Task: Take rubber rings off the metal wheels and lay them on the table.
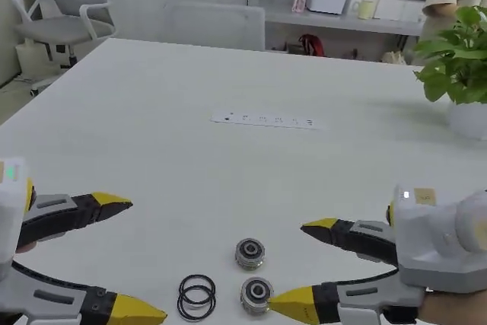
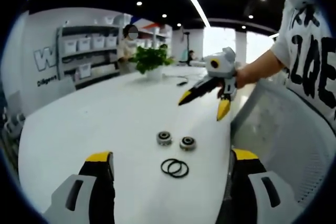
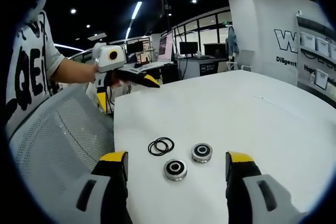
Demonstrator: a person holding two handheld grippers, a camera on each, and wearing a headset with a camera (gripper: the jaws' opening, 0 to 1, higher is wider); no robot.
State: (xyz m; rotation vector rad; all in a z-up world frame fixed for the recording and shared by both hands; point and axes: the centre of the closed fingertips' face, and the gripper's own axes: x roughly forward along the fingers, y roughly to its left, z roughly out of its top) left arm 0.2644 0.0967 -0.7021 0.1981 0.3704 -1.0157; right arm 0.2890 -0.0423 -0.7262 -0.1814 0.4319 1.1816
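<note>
Both jaws gape wide and hold nothing, left gripper [image 1: 146, 258] at the near left and right gripper [image 1: 287, 264] at the near right of a broad white table [image 1: 228, 81]. Far off stand one office chair [image 1: 68, 20], left, and one potted plant [image 1: 456, 58], right, with a socket strip [image 1: 264, 120] mid-table. Between the grippers lie two metal wheels [image 1: 249, 253], and just left of them at least two overlapping rubber rings [image 1: 197, 296].

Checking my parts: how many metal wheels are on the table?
2. The farther metal wheel lies just beyond the nearer metal wheel, which sits right of the rubber rings. None appears hidden.
</note>
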